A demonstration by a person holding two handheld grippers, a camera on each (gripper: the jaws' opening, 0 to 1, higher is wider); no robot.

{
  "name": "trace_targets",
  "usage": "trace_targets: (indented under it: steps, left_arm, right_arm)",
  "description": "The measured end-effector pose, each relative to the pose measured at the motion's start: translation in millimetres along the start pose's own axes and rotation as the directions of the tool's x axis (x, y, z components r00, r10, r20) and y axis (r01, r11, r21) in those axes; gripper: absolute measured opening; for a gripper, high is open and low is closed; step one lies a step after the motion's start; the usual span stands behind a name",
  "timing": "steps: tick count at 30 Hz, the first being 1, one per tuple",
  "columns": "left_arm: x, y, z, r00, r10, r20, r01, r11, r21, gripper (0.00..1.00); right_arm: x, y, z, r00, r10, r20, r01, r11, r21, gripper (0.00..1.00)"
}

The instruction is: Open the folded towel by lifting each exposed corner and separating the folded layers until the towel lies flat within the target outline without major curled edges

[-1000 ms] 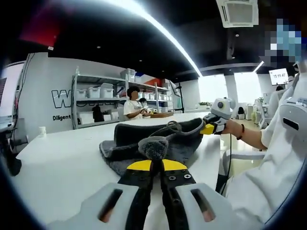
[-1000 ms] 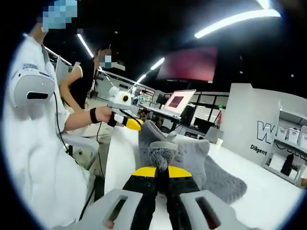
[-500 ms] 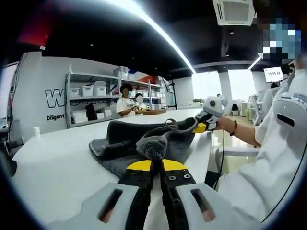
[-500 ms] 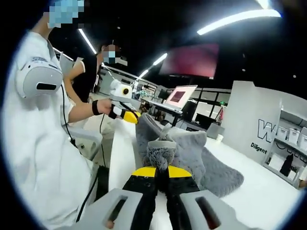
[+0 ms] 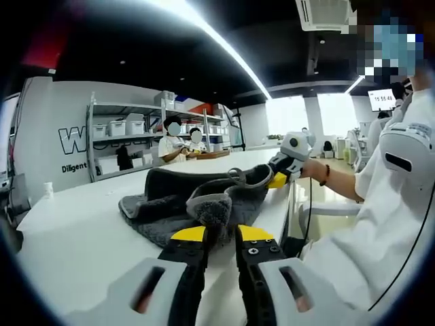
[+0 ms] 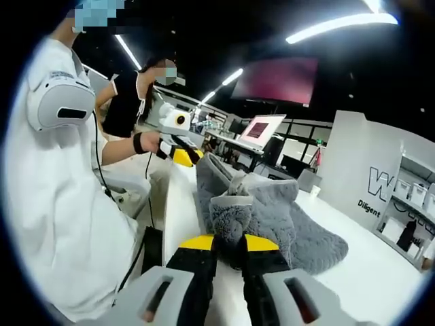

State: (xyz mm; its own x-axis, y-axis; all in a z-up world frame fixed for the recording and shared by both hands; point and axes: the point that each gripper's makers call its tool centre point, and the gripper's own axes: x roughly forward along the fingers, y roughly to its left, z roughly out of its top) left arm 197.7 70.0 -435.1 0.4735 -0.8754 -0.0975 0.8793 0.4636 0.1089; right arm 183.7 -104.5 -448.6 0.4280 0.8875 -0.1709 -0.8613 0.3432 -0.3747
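Mid-unfolding: grey towel (image 5: 204, 200) bunched on the white worktop (image 5: 81, 238), not yet flat; left tongs (image 5: 219, 233) slightly parted with a corner between them, right tongs (image 6: 228, 241) likewise, grip uncertain; next, probably draw corners apart, lower, smooth.

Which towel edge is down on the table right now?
The towel edge away from the person: it lies on the table. The near edge is raised, its corners at the left claw and right claw.
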Motion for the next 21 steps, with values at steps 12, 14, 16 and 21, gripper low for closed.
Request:
trace_targets:
  steps: [12,14,16,21]
  left_arm:
    - [5.3,6.6,13.3,0.998,0.040,0.050,-0.039,0.999,-0.024,0.28]
    - [8.0,8.5,17.8,0.996,0.051,0.067,-0.049,0.998,-0.041,0.30]
    - [9.1,8.5,18.9,0.996,0.051,0.070,-0.049,0.998,-0.040,0.33]
    - [14.0,11.6,23.5,0.994,0.067,0.083,-0.063,0.997,-0.051,0.35]
  right_arm:
    - [-0.6,-11.4,25.7,0.995,-0.067,0.072,0.066,0.998,0.021,0.26]
    - [4.0,-10.1,31.8,0.994,-0.065,0.086,0.063,0.998,0.026,0.28]
    - [6.1,-10.4,33.7,0.994,-0.067,0.092,0.065,0.997,0.028,0.28]
    - [17.6,-8.3,35.9,0.993,-0.062,0.101,0.059,0.998,0.036,0.25]
